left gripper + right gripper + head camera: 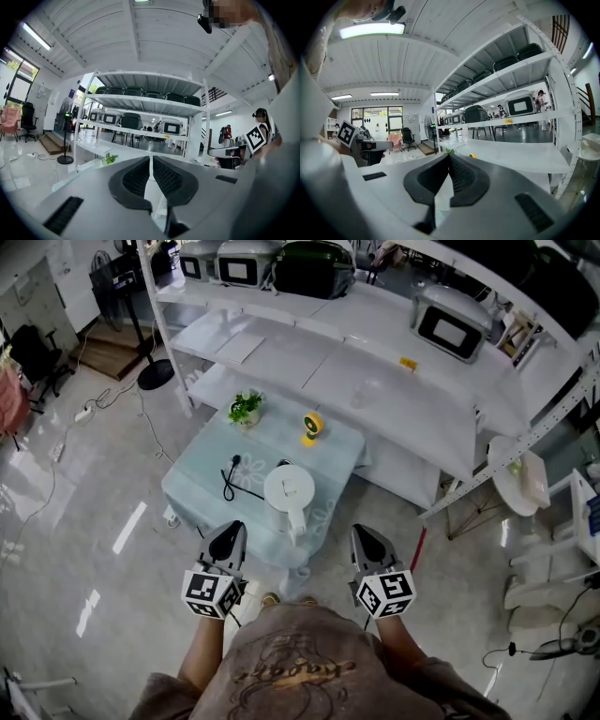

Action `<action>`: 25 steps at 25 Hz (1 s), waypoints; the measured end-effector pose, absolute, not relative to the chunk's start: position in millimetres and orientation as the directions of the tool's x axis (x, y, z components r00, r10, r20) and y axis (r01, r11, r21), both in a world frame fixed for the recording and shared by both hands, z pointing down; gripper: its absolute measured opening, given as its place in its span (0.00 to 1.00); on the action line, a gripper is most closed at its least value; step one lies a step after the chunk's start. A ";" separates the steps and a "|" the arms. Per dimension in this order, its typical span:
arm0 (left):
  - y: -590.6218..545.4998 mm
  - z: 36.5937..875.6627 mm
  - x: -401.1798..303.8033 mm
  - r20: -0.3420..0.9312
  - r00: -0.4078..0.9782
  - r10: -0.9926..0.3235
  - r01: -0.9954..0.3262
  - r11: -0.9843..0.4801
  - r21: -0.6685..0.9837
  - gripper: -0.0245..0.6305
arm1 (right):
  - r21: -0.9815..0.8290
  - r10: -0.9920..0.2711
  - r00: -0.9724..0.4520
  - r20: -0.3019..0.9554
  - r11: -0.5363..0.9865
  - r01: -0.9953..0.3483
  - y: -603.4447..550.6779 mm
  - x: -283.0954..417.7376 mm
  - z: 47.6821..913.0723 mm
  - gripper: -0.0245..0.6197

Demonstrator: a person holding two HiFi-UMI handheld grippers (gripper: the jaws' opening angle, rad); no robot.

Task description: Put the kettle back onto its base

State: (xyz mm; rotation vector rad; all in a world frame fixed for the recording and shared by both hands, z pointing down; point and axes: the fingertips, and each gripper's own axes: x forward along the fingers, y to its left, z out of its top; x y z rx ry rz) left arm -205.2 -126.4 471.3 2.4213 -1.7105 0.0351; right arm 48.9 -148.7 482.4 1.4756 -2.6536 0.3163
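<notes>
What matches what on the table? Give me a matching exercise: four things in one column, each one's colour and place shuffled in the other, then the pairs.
Things:
1. kettle
2. plant
3. cord
4. gadget

Colour and place:
A. black, left of the kettle
B. yellow, near the far edge
C. white, near the front edge
D. green, far left corner of the table

Pairs: 1-C, 2-D, 3-A, 4-B

A: What is the person wearing?
B: A brown short-sleeved T-shirt point(300, 662) with a darker print across it.
A: And the tools?
B: The left gripper point(233, 526) and right gripper point(361, 531) have pale grey shells and black ribbed pads point(138, 178). Each carries a white cube point(212, 592) with black square markers.
</notes>
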 end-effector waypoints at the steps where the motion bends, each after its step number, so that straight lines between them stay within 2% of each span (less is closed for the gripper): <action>1: -126.9 473.7 -206.4 0.122 0.334 -0.935 -0.939 -0.319 0.127 0.10 | -0.139 -0.830 -0.529 0.177 0.511 -0.848 -149.5 48.5 483.7 0.03; 5: -128.7 482.7 -204.2 0.144 0.329 -0.933 -0.941 -0.311 0.135 0.07 | -0.145 -0.829 -0.529 0.179 0.510 -0.848 -150.6 48.6 490.0 0.03; 25: -135.0 484.1 -195.7 0.148 0.350 -0.925 -0.929 -0.323 0.182 0.07 | -0.168 -0.833 -0.519 0.193 0.493 -0.854 -148.0 48.6 497.3 0.02</action>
